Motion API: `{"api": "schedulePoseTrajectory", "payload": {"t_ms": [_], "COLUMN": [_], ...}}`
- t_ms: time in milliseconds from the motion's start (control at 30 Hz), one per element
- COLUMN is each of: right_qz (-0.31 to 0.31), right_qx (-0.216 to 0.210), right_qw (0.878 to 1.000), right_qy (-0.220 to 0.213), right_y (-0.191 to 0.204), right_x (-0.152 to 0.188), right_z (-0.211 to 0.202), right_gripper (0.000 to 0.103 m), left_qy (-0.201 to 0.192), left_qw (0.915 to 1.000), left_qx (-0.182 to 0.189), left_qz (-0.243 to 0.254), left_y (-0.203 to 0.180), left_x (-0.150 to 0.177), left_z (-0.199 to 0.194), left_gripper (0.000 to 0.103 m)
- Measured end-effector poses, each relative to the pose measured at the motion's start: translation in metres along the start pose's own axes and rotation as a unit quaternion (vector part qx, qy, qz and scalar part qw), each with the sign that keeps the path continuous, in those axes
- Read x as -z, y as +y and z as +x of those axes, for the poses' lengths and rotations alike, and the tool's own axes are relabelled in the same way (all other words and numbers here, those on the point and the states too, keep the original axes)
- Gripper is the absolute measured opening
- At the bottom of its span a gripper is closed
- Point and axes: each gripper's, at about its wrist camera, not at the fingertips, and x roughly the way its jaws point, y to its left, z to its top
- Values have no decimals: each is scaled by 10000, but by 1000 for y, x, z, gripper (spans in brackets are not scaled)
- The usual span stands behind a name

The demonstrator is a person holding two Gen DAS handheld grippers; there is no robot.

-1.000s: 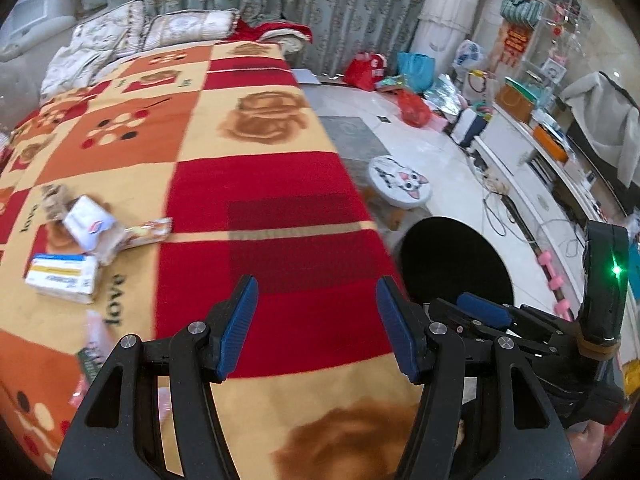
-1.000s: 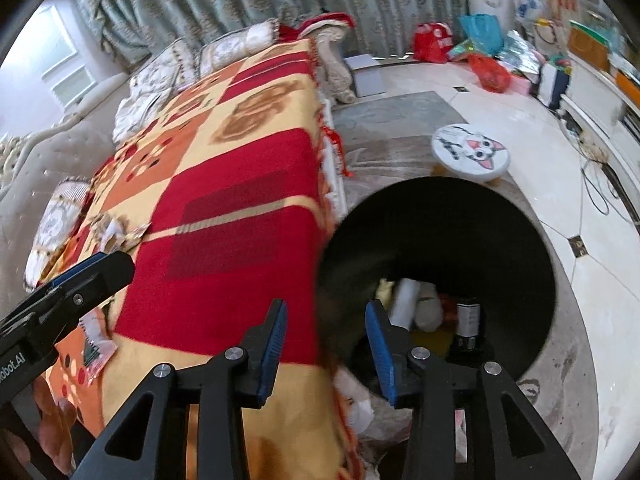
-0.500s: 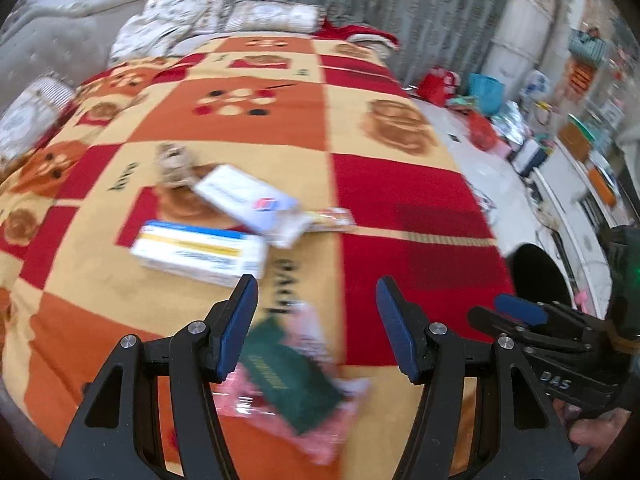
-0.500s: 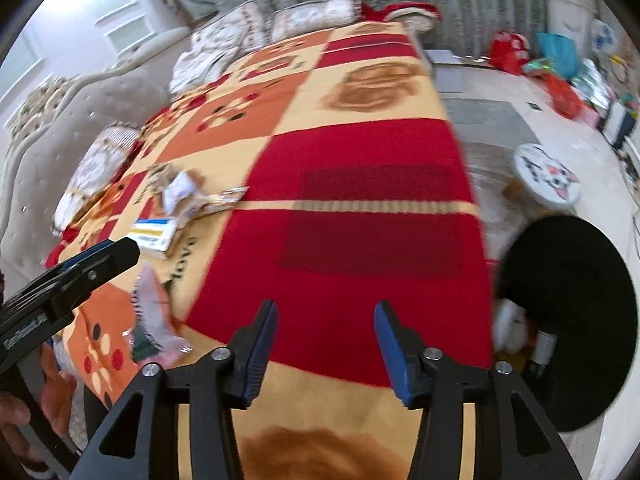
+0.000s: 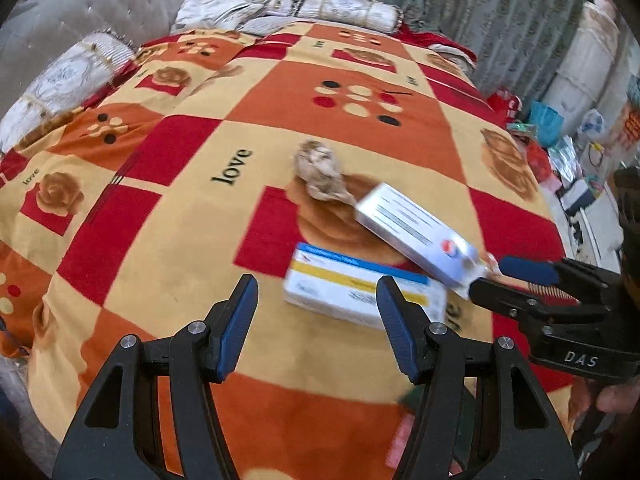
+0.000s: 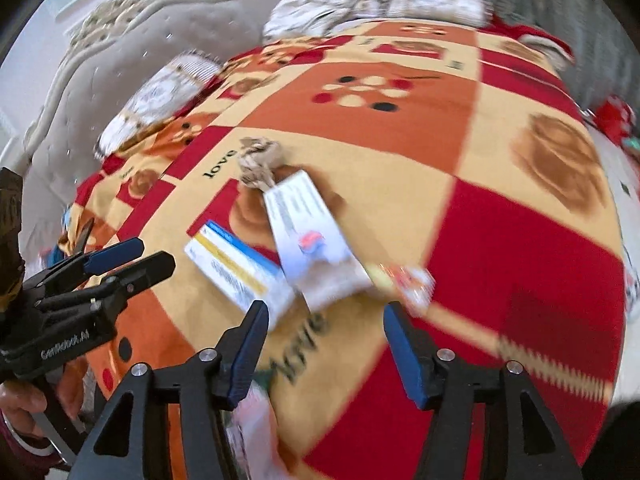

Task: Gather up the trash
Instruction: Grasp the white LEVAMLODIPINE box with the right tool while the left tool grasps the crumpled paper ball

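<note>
Left wrist view: your left gripper [image 5: 316, 320] gapes empty; the right gripper [image 6: 324, 340] has just been widening, empty too. At twelve o'clock, flat cardboard boxes [image 5: 360, 292] and crumpled paper [image 5: 320, 170] lie on the fleecy checked blanket [image 5: 160, 240].

Blanket [image 5: 200, 208]: red, orange, cream checks, rose motifs. Box [image 5: 352, 292]: white, blue-yellow stripes. Paper wad [image 5: 320, 168]: beige. Curtain [image 5: 460, 4]: grey-green, patterned.

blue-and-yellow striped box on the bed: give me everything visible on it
The blue-and-yellow box is a flat white carton, cardboard by the look, with a blue stripe along one long edge, a yellow stripe beside it and blurred print. It looks closed and lies flat on the blanket. The white box overlaps its far edge. Neither claw touches it.
</note>
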Motion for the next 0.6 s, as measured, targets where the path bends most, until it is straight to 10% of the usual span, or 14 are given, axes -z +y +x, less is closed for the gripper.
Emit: {"api": "schedulePoseTrajectory", "payload": {"t_ms": [600], "right_qz": [-771], "right_qx": [377], "right_qw": [9951], "right_qy": [481], "right_y": [17], "right_x": [-56], "right_z": [74], "right_gripper": [66], "left_qy": [176], "left_qw": [9995], "left_qx": [-11], "left_qz": [-269], "left_y": [33], "left_x": [-29], "left_z": [35], "left_gripper": [60]}}
